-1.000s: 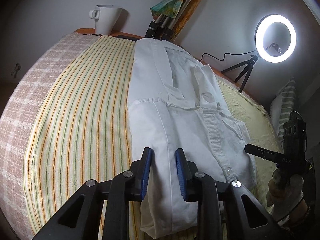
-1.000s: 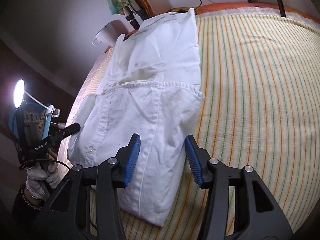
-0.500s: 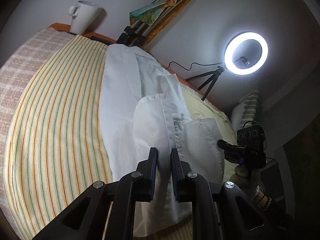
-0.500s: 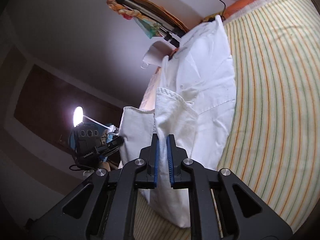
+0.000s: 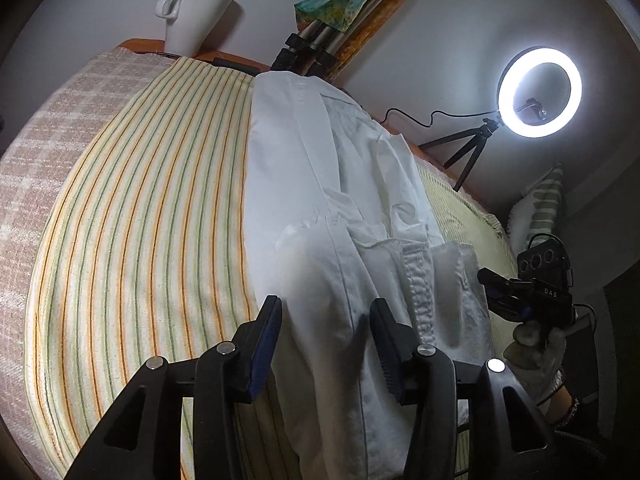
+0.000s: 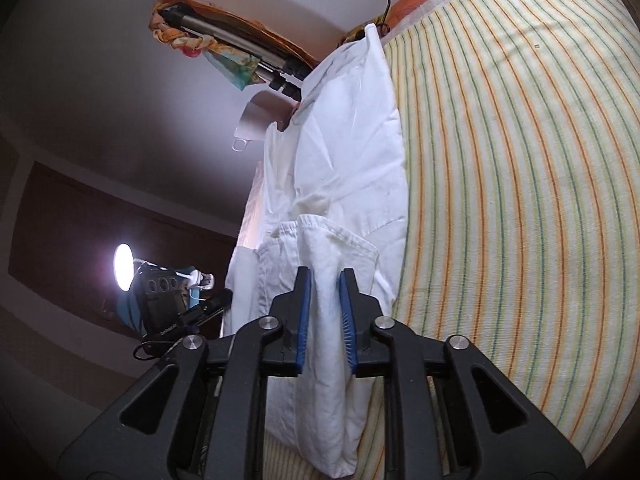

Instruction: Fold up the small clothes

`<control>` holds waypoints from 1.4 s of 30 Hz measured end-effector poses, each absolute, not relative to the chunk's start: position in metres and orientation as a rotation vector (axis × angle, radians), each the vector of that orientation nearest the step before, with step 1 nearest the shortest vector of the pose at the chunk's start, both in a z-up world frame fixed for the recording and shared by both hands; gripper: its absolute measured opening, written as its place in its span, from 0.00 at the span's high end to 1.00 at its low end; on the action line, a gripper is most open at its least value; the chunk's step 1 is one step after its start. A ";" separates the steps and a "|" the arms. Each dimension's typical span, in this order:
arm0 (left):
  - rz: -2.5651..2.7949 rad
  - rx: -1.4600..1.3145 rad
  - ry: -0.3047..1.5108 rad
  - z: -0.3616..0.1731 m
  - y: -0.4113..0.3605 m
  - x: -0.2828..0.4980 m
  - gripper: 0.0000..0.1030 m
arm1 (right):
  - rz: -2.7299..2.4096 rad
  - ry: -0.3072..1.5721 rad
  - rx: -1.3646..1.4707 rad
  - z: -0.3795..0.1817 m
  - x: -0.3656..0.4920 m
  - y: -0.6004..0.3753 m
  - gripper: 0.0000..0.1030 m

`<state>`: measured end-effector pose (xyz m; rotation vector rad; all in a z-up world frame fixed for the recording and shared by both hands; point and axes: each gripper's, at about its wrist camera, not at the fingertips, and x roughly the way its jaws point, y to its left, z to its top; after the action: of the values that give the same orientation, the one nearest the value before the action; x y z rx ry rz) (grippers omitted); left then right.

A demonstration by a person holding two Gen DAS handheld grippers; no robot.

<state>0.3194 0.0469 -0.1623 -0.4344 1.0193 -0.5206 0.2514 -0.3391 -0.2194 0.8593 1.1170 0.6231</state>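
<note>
A white shirt [image 5: 320, 184] lies lengthwise on the striped cloth [image 5: 152, 216], its near end folded up over itself. My left gripper [image 5: 326, 332] is open, its jaws wide apart on either side of the near fold, with cloth between them. In the right wrist view the same shirt [image 6: 352, 152] shows, and my right gripper [image 6: 325, 320] is partly open with a bunched fold of the shirt standing between the blue pads [image 6: 304, 312]. The right gripper [image 5: 504, 292] also shows in the left wrist view, at the shirt's right edge.
A white mug [image 5: 192, 16] stands at the far edge of the table. Folded tripod legs [image 5: 316, 44] lean on the wall behind the shirt. A lit ring light [image 5: 540, 92] on a small tripod stands at the far right. A checked cloth [image 5: 48, 136] covers the left side.
Both grippers were shut on the shirt's near fold half a second ago; now the left jaws are wide apart and the right jaws have loosened. The fold has come down lower.
</note>
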 end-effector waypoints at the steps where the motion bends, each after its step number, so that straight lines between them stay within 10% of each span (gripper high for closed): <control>1: -0.521 -0.437 1.017 -0.163 0.046 0.321 0.56 | 0.619 1.120 0.847 -0.218 0.251 -0.340 0.77; 6: -0.543 -0.438 0.999 -0.167 0.040 0.323 0.84 | 0.594 1.118 0.762 -0.213 0.258 -0.325 0.77; 12: -0.560 -0.425 0.934 -0.157 0.047 0.321 0.91 | 0.553 1.075 0.560 -0.198 0.256 -0.319 0.95; 24: -0.424 -0.276 0.906 -0.139 0.050 0.326 0.57 | 0.443 1.095 0.508 -0.193 0.264 -0.328 0.80; 42: -0.344 -0.115 0.893 -0.139 0.027 0.457 0.49 | 0.433 1.037 0.533 -0.198 0.362 -0.340 0.59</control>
<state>0.4569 0.0268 -0.1392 -0.1151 0.8929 -0.3438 0.3624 -0.3398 -0.1980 0.5335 1.0366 0.4335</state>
